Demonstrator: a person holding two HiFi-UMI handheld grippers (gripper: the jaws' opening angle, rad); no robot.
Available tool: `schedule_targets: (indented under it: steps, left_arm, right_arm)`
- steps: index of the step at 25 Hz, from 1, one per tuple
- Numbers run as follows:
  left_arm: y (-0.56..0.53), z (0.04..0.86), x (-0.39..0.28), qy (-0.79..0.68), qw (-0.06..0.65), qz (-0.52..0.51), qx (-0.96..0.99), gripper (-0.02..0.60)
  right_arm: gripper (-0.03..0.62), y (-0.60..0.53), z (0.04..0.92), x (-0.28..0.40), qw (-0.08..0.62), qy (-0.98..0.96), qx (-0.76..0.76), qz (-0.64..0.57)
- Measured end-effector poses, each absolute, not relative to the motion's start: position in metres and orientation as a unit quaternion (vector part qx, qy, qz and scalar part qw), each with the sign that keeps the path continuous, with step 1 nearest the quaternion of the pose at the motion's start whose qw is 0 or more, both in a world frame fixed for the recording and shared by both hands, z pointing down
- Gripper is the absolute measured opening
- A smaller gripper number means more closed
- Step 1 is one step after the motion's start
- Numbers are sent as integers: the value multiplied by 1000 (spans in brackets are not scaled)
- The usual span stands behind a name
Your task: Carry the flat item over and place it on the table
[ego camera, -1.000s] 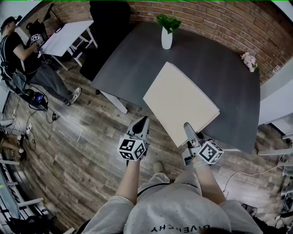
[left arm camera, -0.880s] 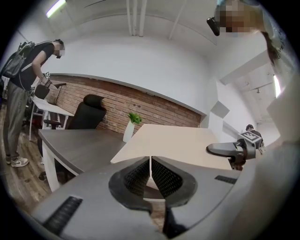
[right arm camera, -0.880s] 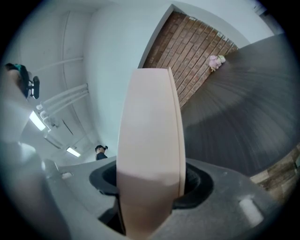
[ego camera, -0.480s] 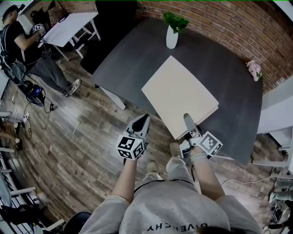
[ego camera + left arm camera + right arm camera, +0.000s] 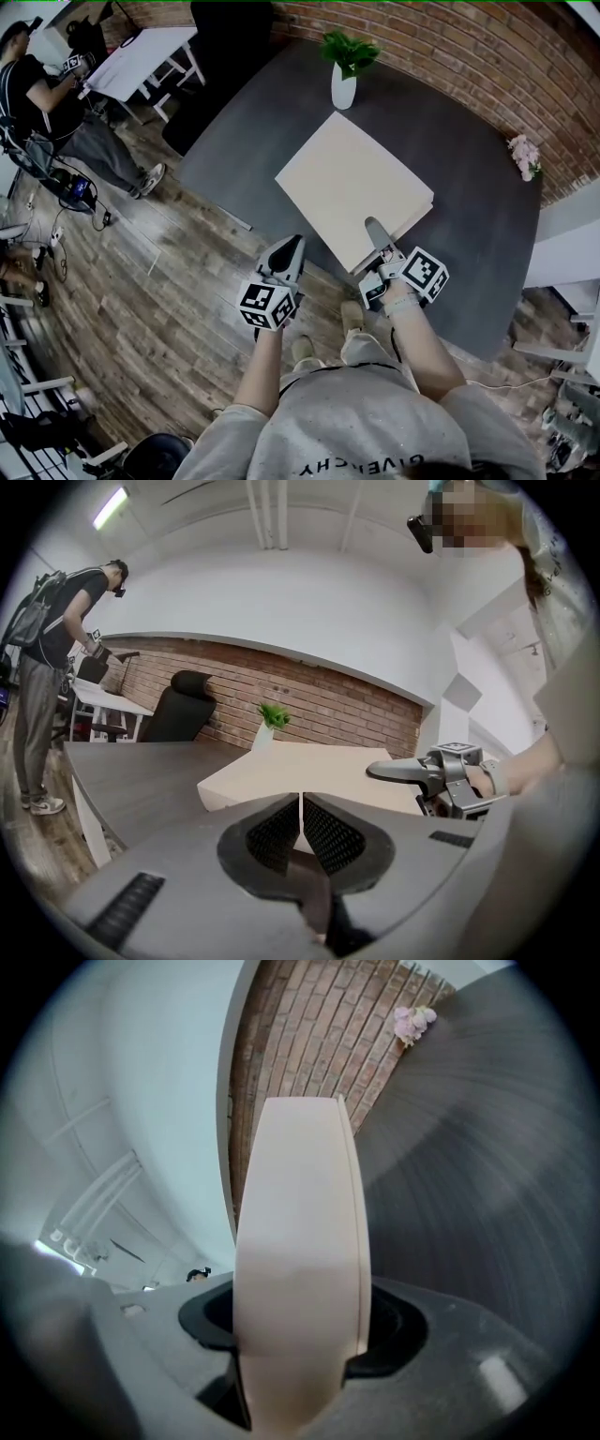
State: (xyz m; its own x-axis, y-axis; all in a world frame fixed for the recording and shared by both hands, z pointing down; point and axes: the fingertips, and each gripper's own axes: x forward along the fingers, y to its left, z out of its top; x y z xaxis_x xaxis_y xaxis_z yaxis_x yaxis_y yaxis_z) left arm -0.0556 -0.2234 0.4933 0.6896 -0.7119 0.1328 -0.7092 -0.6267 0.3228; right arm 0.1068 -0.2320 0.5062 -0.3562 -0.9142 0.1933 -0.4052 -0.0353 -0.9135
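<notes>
A flat cream board point(image 5: 352, 183) lies level over the dark grey table point(image 5: 469, 216), its near corner past the table's front edge. My right gripper point(image 5: 375, 232) is shut on that near edge, one jaw on top of the board. In the right gripper view the board point(image 5: 300, 1241) fills the gap between the jaws. My left gripper point(image 5: 291, 248) hangs over the wooden floor, left of the board and apart from it, shut and empty. In the left gripper view its pads point(image 5: 281, 832) meet, with the board point(image 5: 309, 766) and right gripper point(image 5: 403, 772) beyond. Whether the board touches the table I cannot tell.
A white vase with a green plant point(image 5: 343, 84) stands at the table's far edge, just beyond the board. Small pink flowers point(image 5: 525, 155) sit at the right by the brick wall. A black chair point(image 5: 225, 37), a white table point(image 5: 141, 56) and a person point(image 5: 56, 103) are at the far left.
The board and my right gripper have moved forward and left, farther over the table toward the vase. My left gripper has kept its place, shut.
</notes>
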Motion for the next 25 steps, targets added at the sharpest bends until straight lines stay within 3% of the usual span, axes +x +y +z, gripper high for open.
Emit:
schedule_targets:
  steps: [25]
  left_arm:
    - [-249, 499, 31, -394, 181, 16, 901, 8]
  right_arm:
    - [286, -345, 565, 127, 281, 561, -456, -631]
